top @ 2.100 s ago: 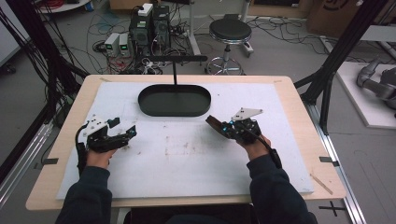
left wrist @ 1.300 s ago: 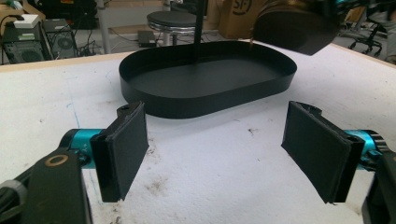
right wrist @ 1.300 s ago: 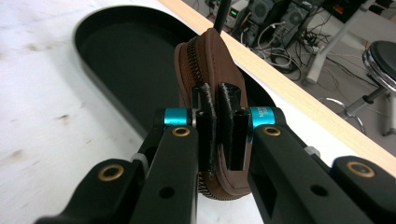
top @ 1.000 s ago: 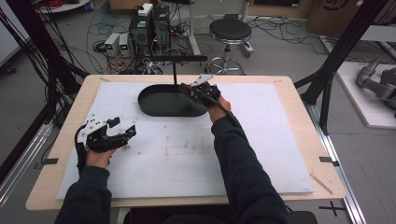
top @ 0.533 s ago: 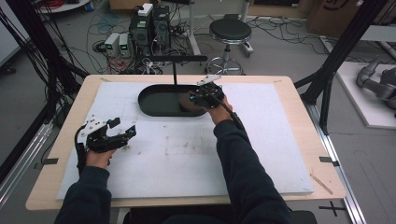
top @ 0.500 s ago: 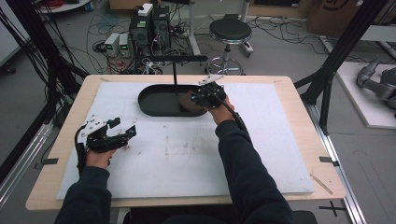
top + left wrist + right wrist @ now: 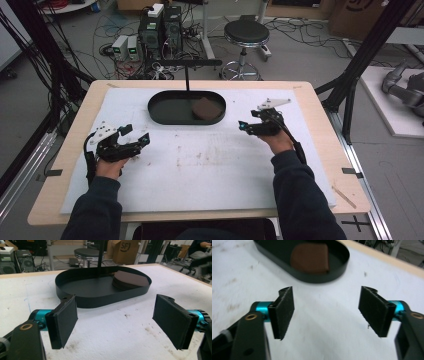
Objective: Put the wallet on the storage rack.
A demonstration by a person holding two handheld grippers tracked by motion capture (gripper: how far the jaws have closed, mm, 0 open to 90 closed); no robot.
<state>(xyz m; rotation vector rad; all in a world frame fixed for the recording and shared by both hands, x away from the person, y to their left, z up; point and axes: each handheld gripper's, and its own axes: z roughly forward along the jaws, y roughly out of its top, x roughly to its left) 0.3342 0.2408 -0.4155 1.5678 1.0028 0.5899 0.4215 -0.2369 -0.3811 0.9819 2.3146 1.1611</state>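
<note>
High view: black oval tray sits at the far centre of the white-covered table, with a brown flat piece lying in its right end. Left hand-held gripper rests on the table's left, jaws spread wide, empty. Right hand-held gripper sits right of the tray, jaws likewise wide apart, empty.

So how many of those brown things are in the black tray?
1 for certain: a flat brown rounded pad lies at the right end of the oval black metal tray. In the left gripper view it looks layered, so more may be stacked beneath.
</note>
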